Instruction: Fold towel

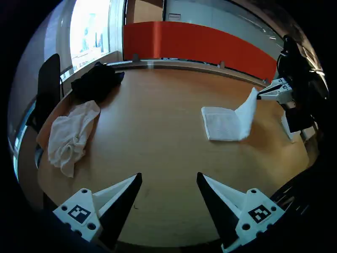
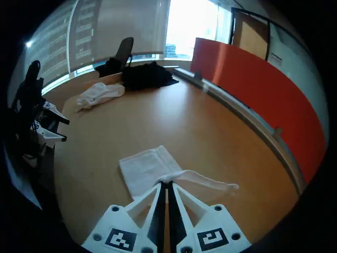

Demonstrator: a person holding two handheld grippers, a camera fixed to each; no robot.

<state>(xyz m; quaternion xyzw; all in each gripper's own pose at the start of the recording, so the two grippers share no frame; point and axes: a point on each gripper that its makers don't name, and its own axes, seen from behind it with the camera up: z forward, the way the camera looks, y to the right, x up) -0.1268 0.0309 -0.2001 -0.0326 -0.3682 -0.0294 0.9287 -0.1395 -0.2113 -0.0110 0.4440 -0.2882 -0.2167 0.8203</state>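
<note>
White towel, partly folded, lies flat on the wooden worktop, well apart from the orange partition. One edge stands raised, pinched in the closed right claw.

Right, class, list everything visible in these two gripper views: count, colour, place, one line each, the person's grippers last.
Places as in the left gripper view.
half-folded towel: one, white, table's right part, one edge lifted
crumpled towel: one, white, table's left part
cloth heap: one, black, table's far left corner
table: one, light brown wood, centre
partition: one, orange-red, along the table's far edge
chair: one, black, beyond the table's left end
left gripper: one, white and black, open, over the near edge
right gripper: one, white and black, shut on the half-folded towel's lifted edge
</note>
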